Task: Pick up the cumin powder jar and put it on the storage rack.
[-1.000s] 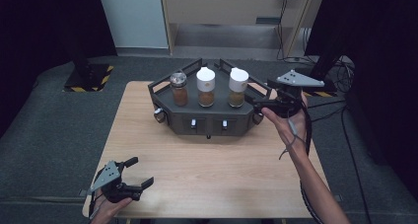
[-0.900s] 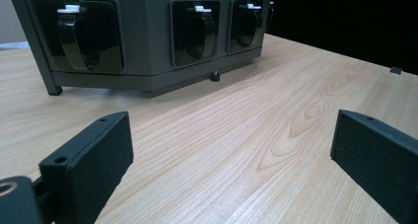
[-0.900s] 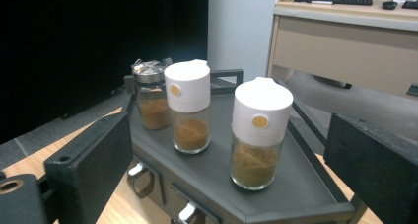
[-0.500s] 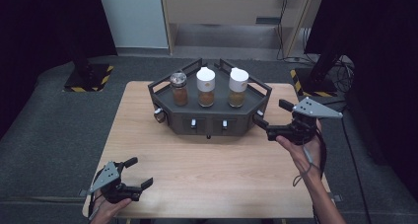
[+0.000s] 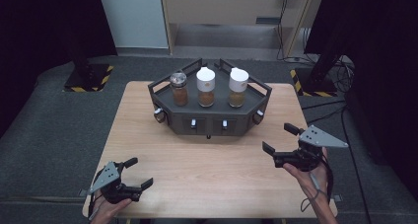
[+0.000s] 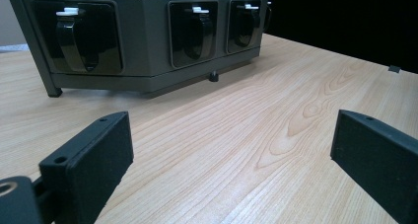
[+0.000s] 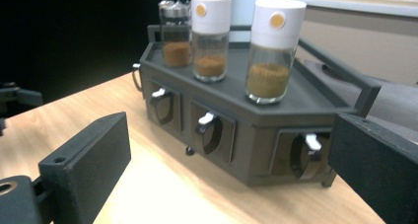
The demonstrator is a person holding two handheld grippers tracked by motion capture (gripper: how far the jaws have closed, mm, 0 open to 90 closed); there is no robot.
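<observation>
Right gripper [image 5: 279,141] hovers wide and empty near the dark spice rack [image 5: 209,120] at the table's [image 5: 207,174] far side; left gripper [image 5: 140,174] wide, empty; jars hold probably spice

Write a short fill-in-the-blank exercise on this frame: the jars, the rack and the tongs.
The dark rack carries ___ spice jars.
The jar with the metal lid stands at the ___ end of the row in the high view.
The other two jars have ___ caps.
The right tongs are open and hold ___.

Missing words: three; left; white; nothing
</observation>
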